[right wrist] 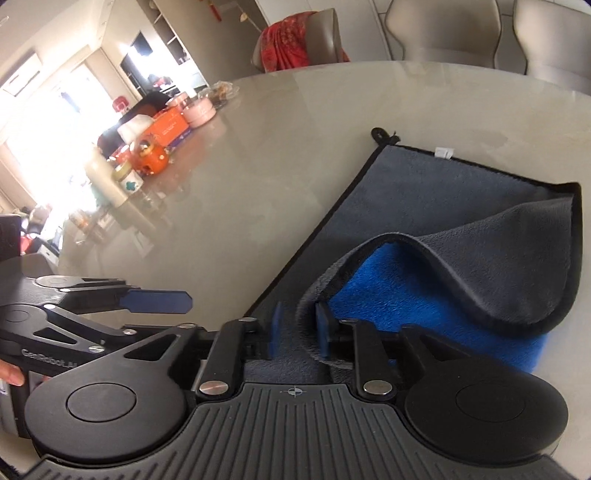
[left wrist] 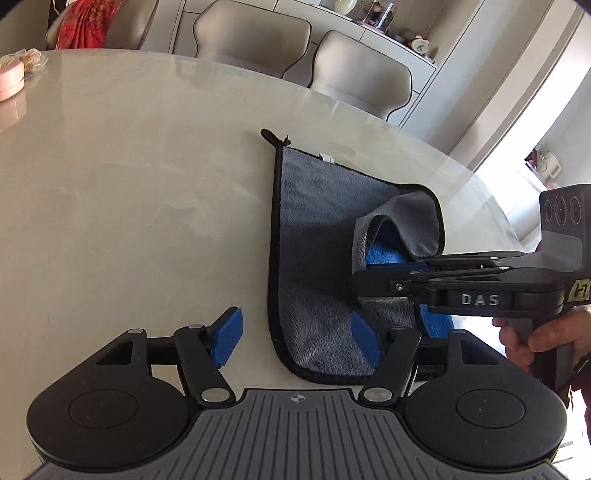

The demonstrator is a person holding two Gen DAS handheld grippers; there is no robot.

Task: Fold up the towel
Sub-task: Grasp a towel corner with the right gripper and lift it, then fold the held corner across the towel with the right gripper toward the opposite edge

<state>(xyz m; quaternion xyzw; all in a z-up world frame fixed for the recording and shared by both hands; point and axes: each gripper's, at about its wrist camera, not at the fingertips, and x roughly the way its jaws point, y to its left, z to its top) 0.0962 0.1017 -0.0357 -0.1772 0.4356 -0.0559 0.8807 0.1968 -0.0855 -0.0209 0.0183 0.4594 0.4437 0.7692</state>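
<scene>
A grey towel (left wrist: 314, 236) with a black hem and blue underside lies on the beige table (left wrist: 129, 203); it also shows in the right wrist view (right wrist: 436, 184). My right gripper (right wrist: 297, 330) is shut on the towel's near right edge and holds it lifted and curled over, blue side showing (right wrist: 424, 295). In the left wrist view the right gripper (left wrist: 373, 266) reaches in from the right over the towel. My left gripper (left wrist: 295, 341) is open just above the towel's near left corner, one pad (left wrist: 365, 341) over the cloth, the other pad (left wrist: 227, 341) over bare table.
Beige chairs (left wrist: 255, 33) stand behind the table, one draped with red cloth (left wrist: 83, 26). Jars, an orange box and pink containers (right wrist: 166, 129) crowd the table's far left end. A pink box (left wrist: 9, 81) sits at the left edge.
</scene>
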